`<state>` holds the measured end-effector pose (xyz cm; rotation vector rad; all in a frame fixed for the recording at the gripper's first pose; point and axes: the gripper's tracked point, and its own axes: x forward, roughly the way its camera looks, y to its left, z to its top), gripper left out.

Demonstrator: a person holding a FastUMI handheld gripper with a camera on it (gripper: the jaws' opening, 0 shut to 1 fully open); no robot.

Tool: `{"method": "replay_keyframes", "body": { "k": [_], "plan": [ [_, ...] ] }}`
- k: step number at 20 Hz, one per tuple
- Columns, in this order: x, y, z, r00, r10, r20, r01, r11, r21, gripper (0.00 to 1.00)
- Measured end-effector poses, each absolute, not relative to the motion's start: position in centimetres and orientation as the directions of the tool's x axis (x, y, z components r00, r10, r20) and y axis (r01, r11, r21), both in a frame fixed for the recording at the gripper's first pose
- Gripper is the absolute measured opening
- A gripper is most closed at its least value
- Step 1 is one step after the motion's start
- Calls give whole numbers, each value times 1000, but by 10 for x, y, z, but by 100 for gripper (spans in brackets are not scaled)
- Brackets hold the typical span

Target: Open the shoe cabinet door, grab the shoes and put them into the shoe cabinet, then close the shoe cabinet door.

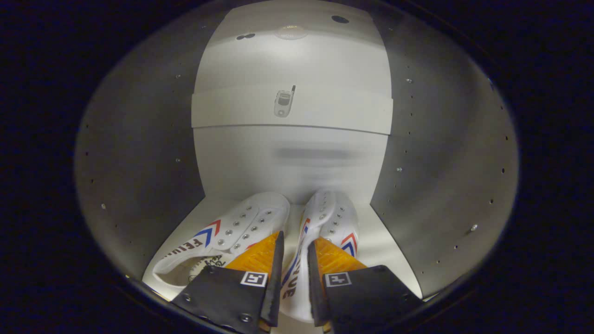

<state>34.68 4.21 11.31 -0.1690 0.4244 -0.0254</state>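
while the gripper (293, 260) reached inside the shoe cabinet (139, 153), its jaws pinched the inner side of the right shoe (332, 218); the left shoe (236, 222) lay just beside.

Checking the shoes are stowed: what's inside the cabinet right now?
Two white shoes lie side by side on the cabinet floor, toes toward the back wall. The gripper pinches the right shoe's inner side wall. The fingers hide both shoes' heel ends.
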Motion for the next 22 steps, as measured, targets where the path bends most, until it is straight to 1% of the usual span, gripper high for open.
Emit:
{"method": "replay_keyframes", "body": {
  "k": [1, 4, 16, 22],
  "plan": [
    [344, 43, 114, 911, -64, -406, -2, 987, -160, 31],
    [337, 42, 118, 912, -79, -402, 22, 989, -143, 31],
    [282, 66, 149, 942, -69, -328, 29, 992, -127, 32],
    [237, 92, 185, 973, -41, -228, 16, 994, -112, 32]
  ]
}}
